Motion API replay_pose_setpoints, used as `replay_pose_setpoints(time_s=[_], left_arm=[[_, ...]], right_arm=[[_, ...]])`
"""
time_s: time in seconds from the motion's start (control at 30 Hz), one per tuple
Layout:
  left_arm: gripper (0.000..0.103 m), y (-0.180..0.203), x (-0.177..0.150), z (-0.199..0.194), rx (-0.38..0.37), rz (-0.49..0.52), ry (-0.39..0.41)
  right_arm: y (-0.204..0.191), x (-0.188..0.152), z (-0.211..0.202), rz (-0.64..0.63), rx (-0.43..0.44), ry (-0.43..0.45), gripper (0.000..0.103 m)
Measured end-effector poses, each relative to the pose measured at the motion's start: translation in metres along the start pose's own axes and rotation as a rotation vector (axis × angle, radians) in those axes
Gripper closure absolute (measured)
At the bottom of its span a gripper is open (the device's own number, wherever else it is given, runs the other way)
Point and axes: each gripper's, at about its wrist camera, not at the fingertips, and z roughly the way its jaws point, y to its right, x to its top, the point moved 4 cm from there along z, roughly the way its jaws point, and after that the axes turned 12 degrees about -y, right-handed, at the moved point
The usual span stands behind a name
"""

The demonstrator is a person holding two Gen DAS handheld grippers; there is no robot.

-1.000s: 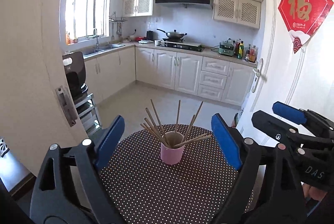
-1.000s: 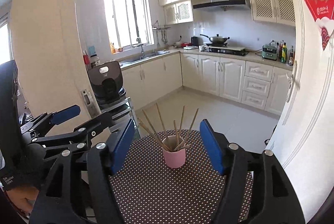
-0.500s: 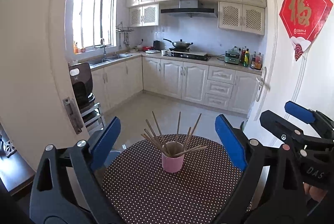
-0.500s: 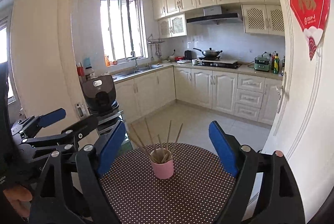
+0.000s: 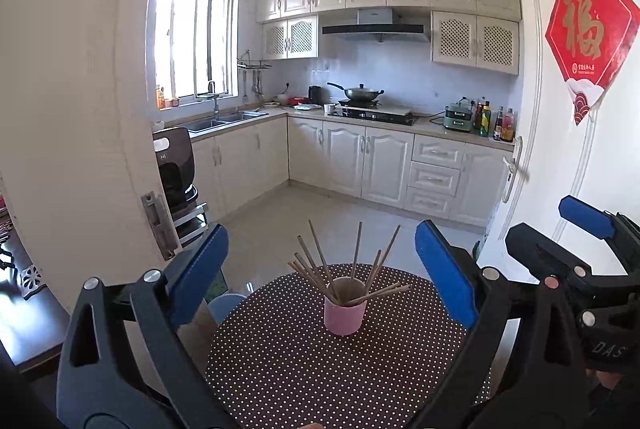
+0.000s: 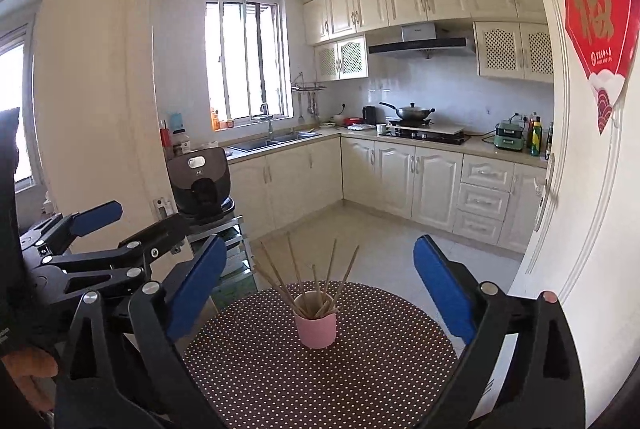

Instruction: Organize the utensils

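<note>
Now both claws stood apart and empty, jaws just widened, and the pink cup (image 5: 345, 310) of chopsticks (image 5: 320, 261), fanned upward, stood straight ahead near the table's (image 5: 280, 369) far edge, between left gripper (image 5: 320, 281) and right gripper (image 6: 316, 285), neither clearly nearer.

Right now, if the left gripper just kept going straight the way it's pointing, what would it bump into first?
Probably the pink cup full of chopsticks, standing on the dotted round table. It sits centred between the open fingers of the left gripper, with nothing in front. Depth is hard to judge, so it might pass above it.
</note>
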Motion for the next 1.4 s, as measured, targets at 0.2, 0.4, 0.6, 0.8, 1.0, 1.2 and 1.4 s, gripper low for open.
replay_pose_setpoints(time_s=[0.2,0.4,0.6,0.8,1.0,1.2,1.4], left_arm=[[0.009,0.0011,0.0009,-0.0042,0.015,-0.003,0.024],[0.008,0.0005,0.0,-0.0053,0.03,0.001,0.029],[0.008,-0.0011,-0.0005,-0.006,0.032,0.001,0.032],[0.008,-0.0023,-0.0009,-0.0068,0.028,0.003,0.033],[0.008,-0.0021,-0.0004,-0.0063,0.031,0.007,0.035],[0.008,-0.0007,0.0002,-0.0067,0.031,0.01,0.037],[0.008,-0.0003,0.0014,-0.0088,0.036,0.021,0.052]], right_arm=[[0.0011,0.0001,0.0008,-0.002,-0.003,0.001,0.01],[0.0006,0.0012,0.001,-0.003,-0.001,0.0,0.009],[0.0006,0.0019,0.0002,-0.01,-0.002,0.001,0.008],[0.0004,0.0021,0.0006,-0.012,-0.003,0.002,0.008],[0.0003,0.0022,0.0009,-0.011,-0.004,0.003,0.008],[0.0002,0.0024,0.0011,-0.011,-0.004,0.005,0.008],[-0.001,0.0035,0.0008,-0.01,-0.002,0.007,0.008]])
